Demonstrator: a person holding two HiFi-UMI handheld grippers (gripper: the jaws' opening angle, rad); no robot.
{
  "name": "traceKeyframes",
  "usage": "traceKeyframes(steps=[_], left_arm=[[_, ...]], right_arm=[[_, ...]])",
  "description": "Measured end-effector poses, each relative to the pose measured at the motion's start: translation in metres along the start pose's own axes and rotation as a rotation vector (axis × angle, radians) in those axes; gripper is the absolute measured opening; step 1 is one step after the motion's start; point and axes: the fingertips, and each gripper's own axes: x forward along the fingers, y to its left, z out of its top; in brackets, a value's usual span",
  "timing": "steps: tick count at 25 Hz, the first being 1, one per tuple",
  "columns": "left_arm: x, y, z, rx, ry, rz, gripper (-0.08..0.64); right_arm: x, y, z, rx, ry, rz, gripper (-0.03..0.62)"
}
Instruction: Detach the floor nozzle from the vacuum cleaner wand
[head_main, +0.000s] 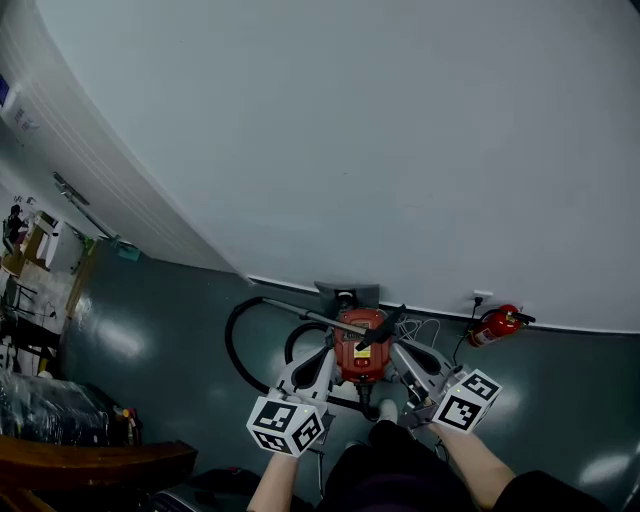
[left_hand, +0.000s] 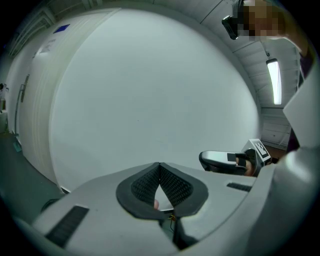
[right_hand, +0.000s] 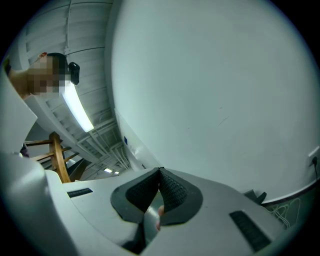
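In the head view a red vacuum cleaner (head_main: 360, 350) stands on the dark floor by the white wall. A thin metal wand (head_main: 300, 313) lies across it, and its black hose (head_main: 236, 345) loops to the left. A grey nozzle-like piece (head_main: 347, 293) sits against the wall behind it. My left gripper (head_main: 325, 355) and right gripper (head_main: 400, 352) are held low in front of the vacuum, one at each side, both shut and empty. The left gripper (left_hand: 159, 165) and the right gripper (right_hand: 160, 170) each show pads pressed together, facing the wall.
A red fire extinguisher (head_main: 497, 325) stands at the wall to the right, under a wall socket (head_main: 481, 296) with white cable (head_main: 428, 330) on the floor. Dark furniture and clutter (head_main: 60, 420) fill the left. The other gripper (left_hand: 230, 161) shows at the right of the left gripper view.
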Motion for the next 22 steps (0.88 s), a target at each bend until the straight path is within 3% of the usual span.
traceKeyframes(steps=[14, 22], left_arm=[[0.028, 0.033, -0.021, 0.069, 0.109, -0.125, 0.005], [0.060, 0.072, -0.056, 0.037, 0.173, -0.204, 0.005]], right_arm=[[0.022, -0.028, -0.013, 0.051, -0.045, -0.104, 0.017], [0.038, -0.063, -0.043, 0.068, -0.075, -0.214, 0.017]])
